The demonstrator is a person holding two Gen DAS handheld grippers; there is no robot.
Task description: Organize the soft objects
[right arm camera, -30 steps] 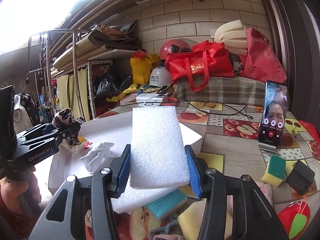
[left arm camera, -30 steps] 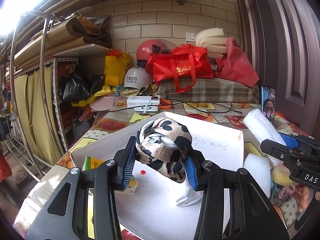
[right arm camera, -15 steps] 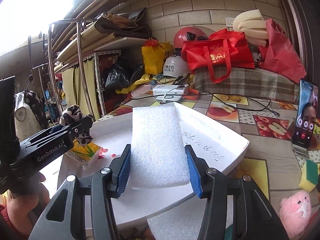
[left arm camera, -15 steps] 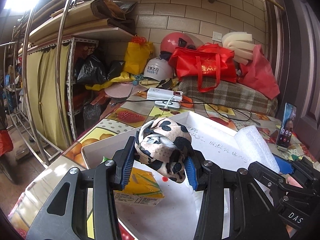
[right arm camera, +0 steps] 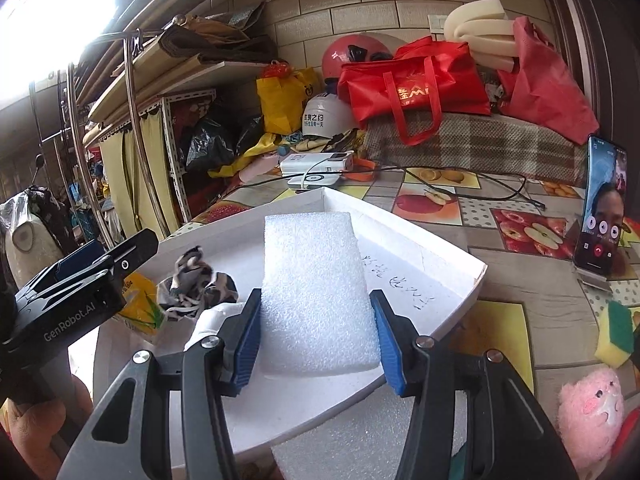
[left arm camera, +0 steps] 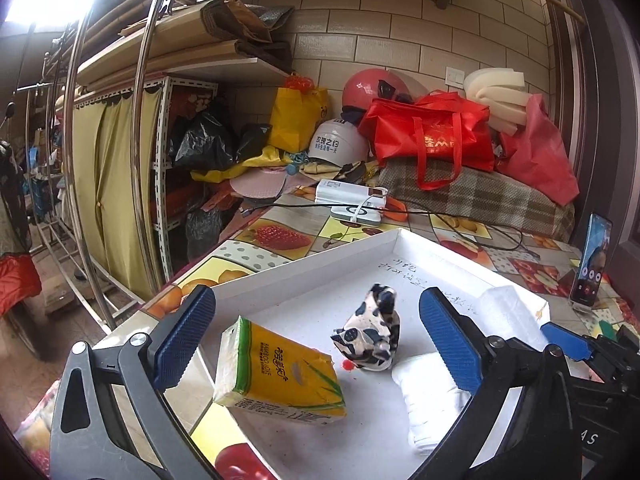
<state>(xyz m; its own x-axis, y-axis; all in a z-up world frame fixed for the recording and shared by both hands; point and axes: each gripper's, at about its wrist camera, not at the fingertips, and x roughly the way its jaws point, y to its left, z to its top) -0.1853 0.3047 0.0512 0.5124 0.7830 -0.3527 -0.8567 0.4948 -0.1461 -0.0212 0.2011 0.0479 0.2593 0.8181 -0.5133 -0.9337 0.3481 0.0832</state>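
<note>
My left gripper (left arm camera: 316, 296) stands wide open over the white tray (left arm camera: 304, 268), its jaws still opening and nothing between them. A cow-print cloth (left arm camera: 370, 334) lies loose in the tray beside a yellow tissue pack (left arm camera: 280, 372) and a white glove (left arm camera: 428, 396). My right gripper (right arm camera: 315, 296) has a white foam block (right arm camera: 316, 292) between its jaws, which are opening. The blue pads (right arm camera: 386, 344) stand just off the block's sides, and the block rests on the tray (right arm camera: 440, 240). In the right wrist view the left gripper (right arm camera: 100, 264) is at the left.
A phone on a stand (right arm camera: 604, 216), a yellow-green sponge (right arm camera: 618, 332) and a pink plush (right arm camera: 592, 404) sit right of the tray. More foam (right arm camera: 360, 440) lies under the tray's near edge. A power bank with cables (left arm camera: 352, 196), bags and helmets crowd the back.
The left jaws have spread wide and the cow-print cloth has dropped into the tray. The right gripper has brought the foam block over the tray and its jaws have loosened.
</note>
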